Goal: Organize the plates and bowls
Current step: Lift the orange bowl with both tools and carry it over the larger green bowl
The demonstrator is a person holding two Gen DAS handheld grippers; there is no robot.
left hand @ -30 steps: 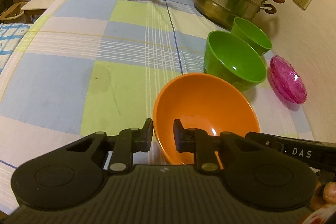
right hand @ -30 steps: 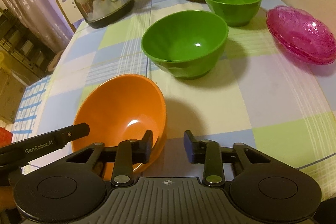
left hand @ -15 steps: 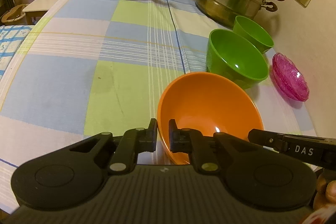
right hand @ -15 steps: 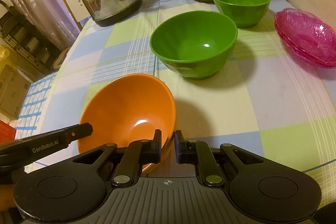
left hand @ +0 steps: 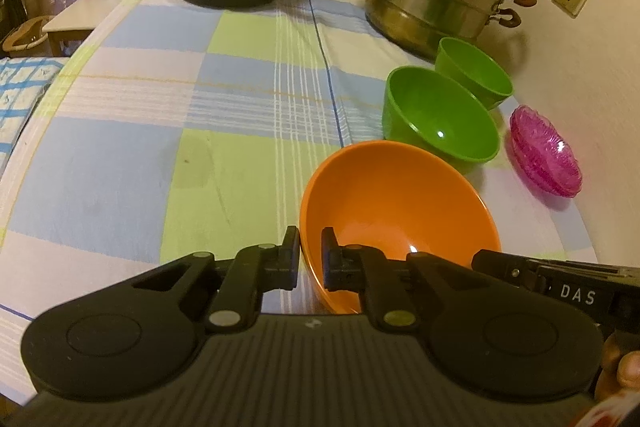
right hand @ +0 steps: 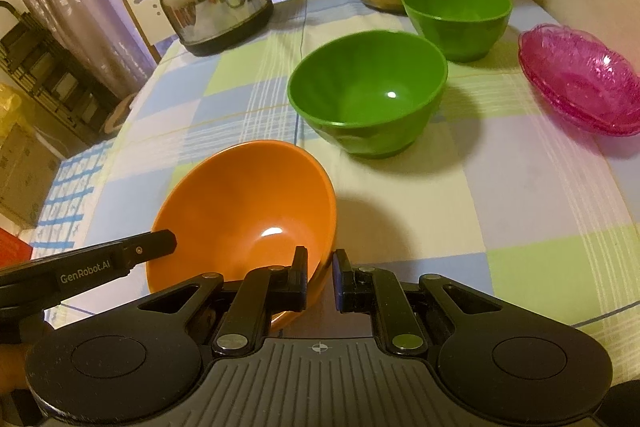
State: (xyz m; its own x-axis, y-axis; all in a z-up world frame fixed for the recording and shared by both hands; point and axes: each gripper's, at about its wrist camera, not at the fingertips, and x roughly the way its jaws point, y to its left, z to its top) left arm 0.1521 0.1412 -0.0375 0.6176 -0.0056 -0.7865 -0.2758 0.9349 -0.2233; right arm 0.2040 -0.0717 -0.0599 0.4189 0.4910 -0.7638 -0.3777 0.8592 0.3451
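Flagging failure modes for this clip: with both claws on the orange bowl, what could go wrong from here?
1. The left claw and right claw each pinch only the thin rim of the orange bowl on opposite sides; uneven pull could tilt it or let it slip.
2. The large green bowl sits just beyond; a forward carry may knock it.
3. The pink glass dishes lie near the table's edge by the wall; a bump could shove them.
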